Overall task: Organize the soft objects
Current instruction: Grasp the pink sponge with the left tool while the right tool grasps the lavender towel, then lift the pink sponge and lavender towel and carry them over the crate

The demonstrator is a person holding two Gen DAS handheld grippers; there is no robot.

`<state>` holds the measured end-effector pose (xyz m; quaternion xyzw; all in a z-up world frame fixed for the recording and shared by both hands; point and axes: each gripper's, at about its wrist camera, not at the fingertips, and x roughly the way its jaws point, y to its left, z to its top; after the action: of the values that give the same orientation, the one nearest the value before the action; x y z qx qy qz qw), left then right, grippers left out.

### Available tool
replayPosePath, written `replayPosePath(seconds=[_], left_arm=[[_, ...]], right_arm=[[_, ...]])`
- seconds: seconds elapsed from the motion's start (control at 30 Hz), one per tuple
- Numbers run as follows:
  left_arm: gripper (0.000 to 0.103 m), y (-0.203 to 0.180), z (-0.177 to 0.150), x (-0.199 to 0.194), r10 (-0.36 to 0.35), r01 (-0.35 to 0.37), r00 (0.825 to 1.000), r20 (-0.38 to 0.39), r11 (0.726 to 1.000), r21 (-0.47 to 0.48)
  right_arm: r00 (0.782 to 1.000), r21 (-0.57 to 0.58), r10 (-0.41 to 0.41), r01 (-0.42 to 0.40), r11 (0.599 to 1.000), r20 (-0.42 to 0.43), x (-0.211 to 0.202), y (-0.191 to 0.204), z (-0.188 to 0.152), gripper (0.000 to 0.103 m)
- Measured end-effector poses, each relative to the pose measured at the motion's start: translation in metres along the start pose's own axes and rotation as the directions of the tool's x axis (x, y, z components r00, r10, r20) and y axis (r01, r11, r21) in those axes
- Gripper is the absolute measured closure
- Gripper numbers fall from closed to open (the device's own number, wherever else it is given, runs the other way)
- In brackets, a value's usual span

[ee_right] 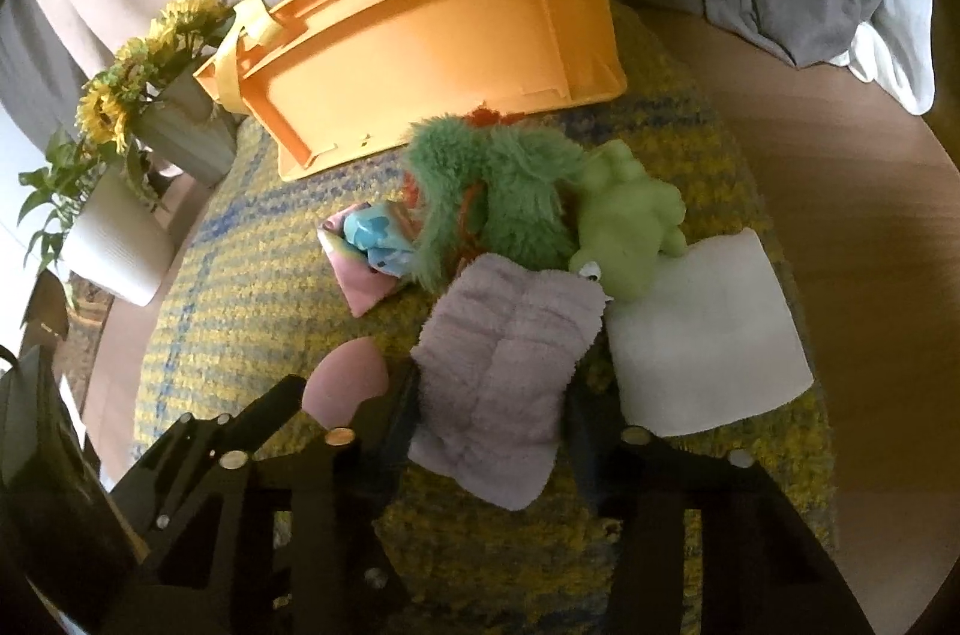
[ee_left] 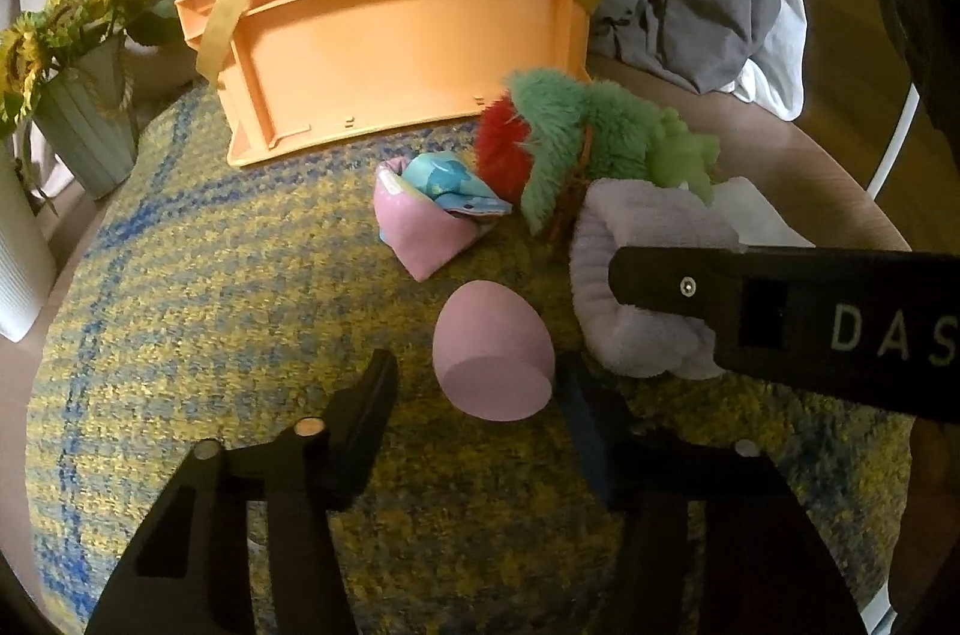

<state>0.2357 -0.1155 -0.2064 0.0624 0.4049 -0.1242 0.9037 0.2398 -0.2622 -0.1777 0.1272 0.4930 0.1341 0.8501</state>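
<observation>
The left gripper [ee_left: 474, 395] has jaws apart around the pink egg-shaped sponge [ee_left: 492, 356]. The right gripper [ee_right: 489, 395] has jaws apart astride the lavender plush cloth [ee_right: 510, 365]. Both things lie on the yellow-blue mat [ee_left: 240, 275], near the orange basket [ee_left: 396, 35].

A woven mat [ee_left: 210, 275] is spread on the desk [ee_right: 840, 191], and the soft things are gathered on it. A basket [ee_left: 408, 53] is stood at the mat's twelve o'clock edge. Two flower pots [ee_left: 84, 125] are placed off the mat at ten o'clock. A small pouch [ee_left: 426, 221] is found near the mat's centre. An egg-shaped sponge [ee_left: 492, 353] lies at six o'clock from the pouch. A furry plush toy [ee_right: 498, 203] is set at three o'clock from the pouch, touching it. A fleecy cloth [ee_right: 504, 371] lies at six o'clock from the plush, overlapping it. A folded towel [ee_right: 708, 335] is laid at three o'clock from that cloth.
</observation>
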Motion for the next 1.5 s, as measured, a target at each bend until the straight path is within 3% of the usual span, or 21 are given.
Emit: replayPosePath(seconds=[0.1, 0.3, 0.77, 1.17, 1.5], left_arm=[[0.067, 0.002, 0.001, -0.001, -0.011, 0.011, 1.0, 0.002, 1.0, -0.009], [0.067, 0.009, 0.002, -0.012, -0.016, 0.017, 1.0, 0.01, 0.999, -0.047], [0.067, 0.029, 0.019, -0.06, 0.001, 0.012, 0.996, 0.09, 0.99, -0.139], [0.067, 0.033, 0.037, -0.094, 0.023, 0.002, 0.984, 0.179, 0.991, -0.136], [0.067, 0.044, 0.063, -0.119, 0.05, -0.016, 0.959, 0.28, 0.992, -0.123]], right_arm=[[1.0, 0.002, 0.004, -0.004, 1.0, -0.003, 0.0, -0.002, -0.002, 0.069], [1.0, -0.013, 0.003, -0.003, 1.0, 0.003, -0.004, -0.002, -0.003, 0.075], [0.999, -0.054, 0.012, -0.01, 0.998, 0.038, -0.037, 0.009, -0.011, 0.076], [0.988, -0.101, -0.002, 0.017, 0.995, 0.152, -0.076, 0.023, -0.002, 0.076], [0.955, -0.141, -0.019, 0.063, 0.988, 0.295, -0.107, 0.04, 0.017, 0.076]])
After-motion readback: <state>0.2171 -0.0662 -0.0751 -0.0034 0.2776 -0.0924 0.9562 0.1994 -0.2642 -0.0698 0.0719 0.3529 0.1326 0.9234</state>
